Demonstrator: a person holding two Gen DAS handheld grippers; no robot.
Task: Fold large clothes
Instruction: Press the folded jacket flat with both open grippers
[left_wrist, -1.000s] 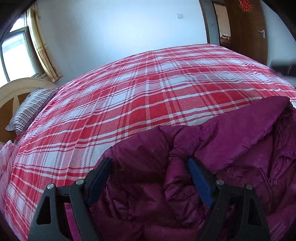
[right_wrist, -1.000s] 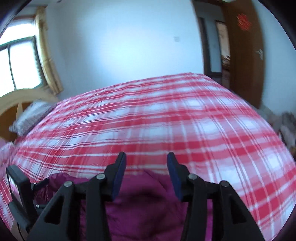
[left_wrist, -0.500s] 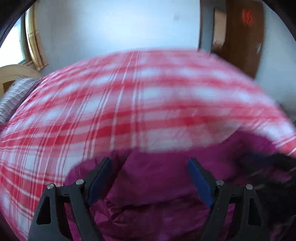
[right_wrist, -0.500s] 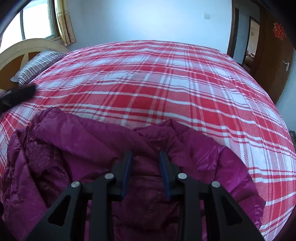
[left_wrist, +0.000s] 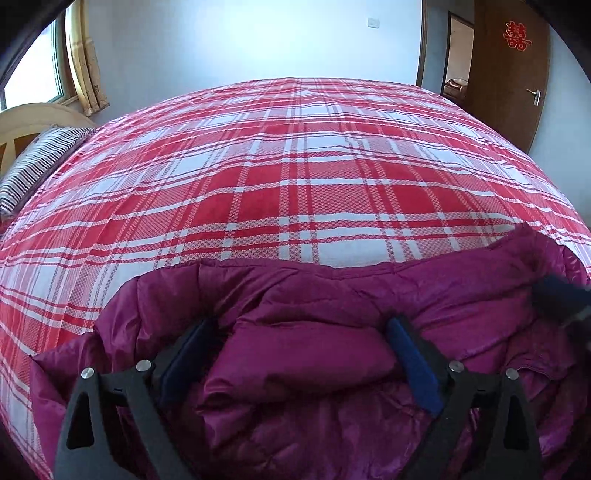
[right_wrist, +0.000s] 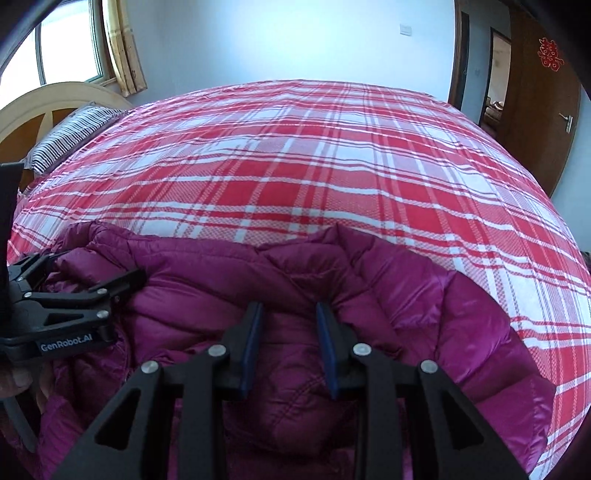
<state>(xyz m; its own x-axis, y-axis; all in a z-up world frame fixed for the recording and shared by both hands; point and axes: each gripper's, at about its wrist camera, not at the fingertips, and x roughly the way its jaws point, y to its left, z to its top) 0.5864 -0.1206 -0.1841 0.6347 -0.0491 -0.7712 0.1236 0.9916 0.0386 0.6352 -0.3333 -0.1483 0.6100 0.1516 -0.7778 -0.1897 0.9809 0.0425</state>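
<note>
A magenta quilted down jacket (left_wrist: 332, 295) lies bunched on the near part of the red-and-white plaid bed (left_wrist: 295, 177); it also shows in the right wrist view (right_wrist: 406, 295). My left gripper (left_wrist: 301, 332) is wide open, its jaws set on either side of a puffy fold of the jacket. It shows from the side in the right wrist view (right_wrist: 92, 284). My right gripper (right_wrist: 290, 314) is narrowed, with a ridge of jacket fabric between its blue pads (right_wrist: 253, 339). A blurred dark piece of it shows at the right edge of the left wrist view (left_wrist: 561, 295).
A striped pillow (left_wrist: 40, 162) and a wooden headboard (right_wrist: 55, 99) are at the far left. A window with yellow curtains (right_wrist: 122, 48) is behind them. A brown door (left_wrist: 517, 74) stands at the far right. The plaid cover stretches beyond the jacket.
Both grippers have swung over the jacket and now point across the bed. The right jaws have closed in from wider apart. The left jaws stay wide open.
</note>
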